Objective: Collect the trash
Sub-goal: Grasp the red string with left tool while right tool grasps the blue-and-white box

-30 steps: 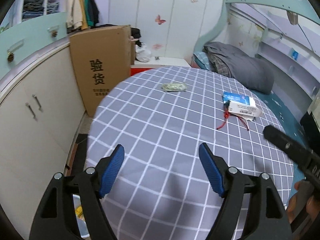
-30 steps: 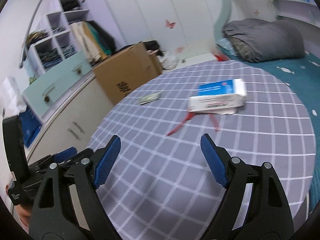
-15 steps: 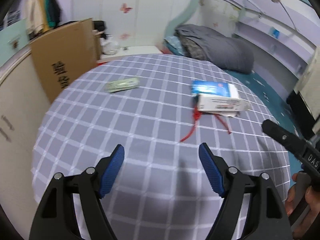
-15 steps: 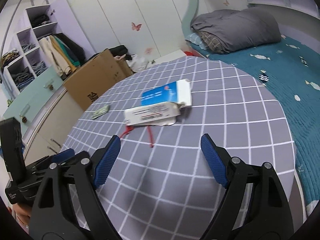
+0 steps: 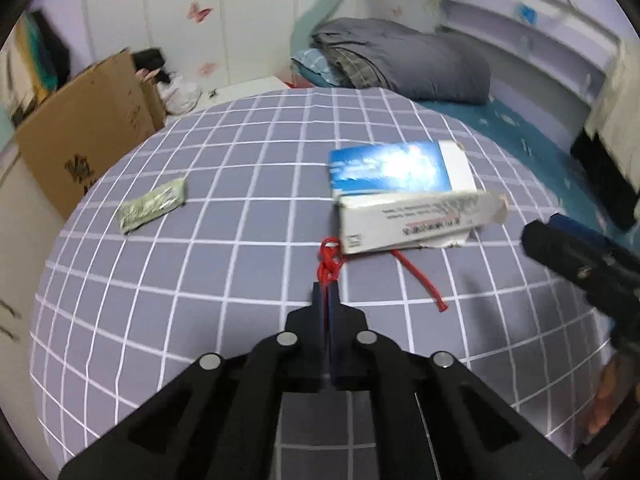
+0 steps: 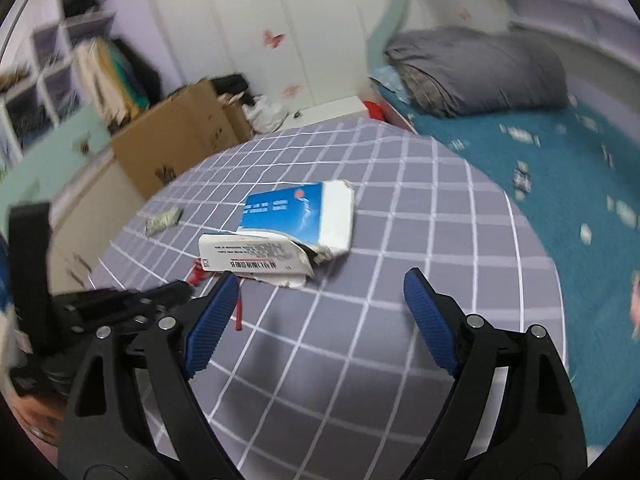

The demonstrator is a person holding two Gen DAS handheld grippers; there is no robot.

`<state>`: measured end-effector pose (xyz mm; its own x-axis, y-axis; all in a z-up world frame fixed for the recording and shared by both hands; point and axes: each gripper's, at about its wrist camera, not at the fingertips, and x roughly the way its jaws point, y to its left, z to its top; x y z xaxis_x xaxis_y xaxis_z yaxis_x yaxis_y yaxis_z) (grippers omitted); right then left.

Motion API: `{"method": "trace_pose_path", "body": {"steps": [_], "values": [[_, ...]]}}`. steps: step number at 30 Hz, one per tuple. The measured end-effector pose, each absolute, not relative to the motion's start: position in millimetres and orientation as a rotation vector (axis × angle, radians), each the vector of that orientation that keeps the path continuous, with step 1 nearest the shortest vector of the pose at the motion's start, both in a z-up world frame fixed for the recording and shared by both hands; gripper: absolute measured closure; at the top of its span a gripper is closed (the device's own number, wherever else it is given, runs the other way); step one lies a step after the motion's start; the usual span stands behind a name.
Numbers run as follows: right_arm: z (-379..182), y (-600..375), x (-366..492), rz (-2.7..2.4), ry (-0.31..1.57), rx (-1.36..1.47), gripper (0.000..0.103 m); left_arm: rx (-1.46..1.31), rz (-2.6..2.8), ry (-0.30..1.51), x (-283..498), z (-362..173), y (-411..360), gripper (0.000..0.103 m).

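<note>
From the left wrist, the left gripper (image 5: 326,290) is pinched together just by the red string (image 5: 329,264) on the checked counter (image 5: 200,280).

From the right wrist, the right gripper (image 6: 316,312) is spread apart near the torn box (image 6: 280,240).

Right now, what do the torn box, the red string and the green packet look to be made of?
Torn box: thin printed cardboard, ragged ripped edge showing pale board.
Red string: twisted cord, knotted, probably fibre.
Green packet: crinkled wrapper, likely plastic film or foil; too blurred to be sure.
</note>
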<state>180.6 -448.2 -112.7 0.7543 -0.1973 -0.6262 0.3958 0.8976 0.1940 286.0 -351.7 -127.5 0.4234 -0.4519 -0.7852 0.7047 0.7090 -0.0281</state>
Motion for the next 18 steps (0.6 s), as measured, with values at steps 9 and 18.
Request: {"method": "trace_pose_path", "body": {"steps": [9,18], "values": [[-118,-413,248,-0.223,0.779,-0.034,0.020,0.212,-0.614,0.806,302,-111,-296,0.101],[-135,-420,263,-0.233,0.874,0.022,0.076,0.133,-0.607,0.816,300,-104,-260,0.101]]}}
